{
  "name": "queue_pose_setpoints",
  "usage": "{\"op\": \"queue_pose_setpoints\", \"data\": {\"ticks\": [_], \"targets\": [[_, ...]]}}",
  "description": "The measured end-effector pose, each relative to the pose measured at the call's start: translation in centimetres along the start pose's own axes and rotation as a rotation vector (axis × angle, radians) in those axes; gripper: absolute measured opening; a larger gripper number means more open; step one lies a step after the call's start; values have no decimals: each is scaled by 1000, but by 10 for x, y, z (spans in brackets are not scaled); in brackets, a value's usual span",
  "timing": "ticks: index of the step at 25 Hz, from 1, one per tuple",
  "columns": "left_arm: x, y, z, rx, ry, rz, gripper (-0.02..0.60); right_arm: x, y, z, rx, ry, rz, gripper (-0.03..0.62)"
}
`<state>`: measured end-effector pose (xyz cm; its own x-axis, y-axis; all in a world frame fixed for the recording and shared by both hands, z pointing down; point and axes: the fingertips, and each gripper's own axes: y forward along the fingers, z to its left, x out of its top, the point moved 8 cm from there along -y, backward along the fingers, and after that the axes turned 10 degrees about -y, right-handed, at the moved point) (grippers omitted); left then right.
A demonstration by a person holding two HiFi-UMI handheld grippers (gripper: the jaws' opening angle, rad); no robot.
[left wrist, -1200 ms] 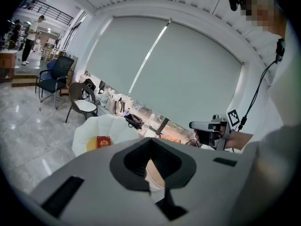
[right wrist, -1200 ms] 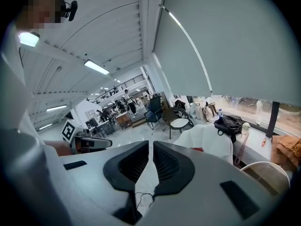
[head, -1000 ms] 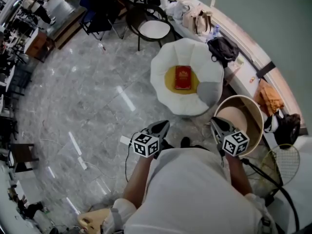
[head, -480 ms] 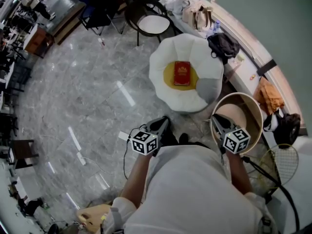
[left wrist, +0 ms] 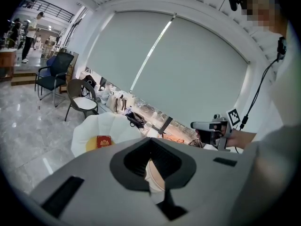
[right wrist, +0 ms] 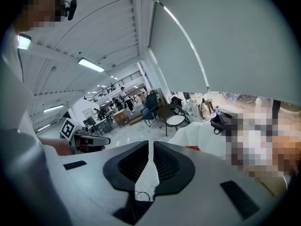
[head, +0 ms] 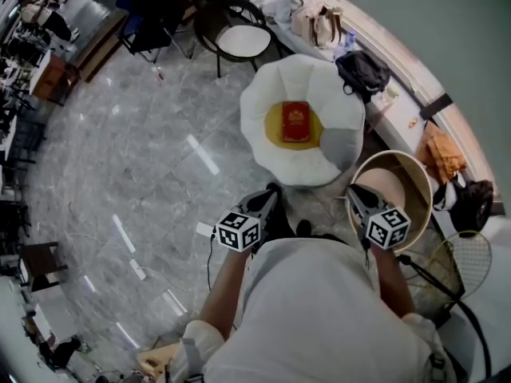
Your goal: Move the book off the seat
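Low in the middle of the head view, the left gripper point(head: 267, 196) and the right gripper point(head: 355, 195) both have their jaws pressed together, with nothing in them. Above them, in the upper middle, the red book point(head: 295, 123) lies flat on the yellow middle of the white seat point(head: 259, 106).

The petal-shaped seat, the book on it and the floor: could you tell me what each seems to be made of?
Seat: probably padded white fabric or faux leather, matte, with puffy lobes and a yellow centre.
Book: red cover, likely cloth or paper, with a gilt emblem.
Floor: polished grey stone or tile, veined, mirroring lights.
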<state>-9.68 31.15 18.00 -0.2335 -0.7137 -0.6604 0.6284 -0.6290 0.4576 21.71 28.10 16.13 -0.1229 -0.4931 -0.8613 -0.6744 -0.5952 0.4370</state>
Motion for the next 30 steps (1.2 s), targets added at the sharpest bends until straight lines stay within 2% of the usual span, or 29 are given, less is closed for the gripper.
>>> {"op": "queue_pose_setpoints", "data": {"ticks": [11, 18, 24, 30], "targets": [[58, 38, 60, -56, 7, 84, 2, 29, 67, -11, -56, 26, 31, 54], [103, 62, 117, -100, 11, 147, 2, 59, 126, -16, -149, 52, -24, 54], [123, 87, 156, -135, 0, 202, 2, 71, 169, -24, -201, 44, 50, 54], [123, 106, 183, -165, -27, 245, 2, 71, 198, -31, -231, 24, 111, 52]]}}
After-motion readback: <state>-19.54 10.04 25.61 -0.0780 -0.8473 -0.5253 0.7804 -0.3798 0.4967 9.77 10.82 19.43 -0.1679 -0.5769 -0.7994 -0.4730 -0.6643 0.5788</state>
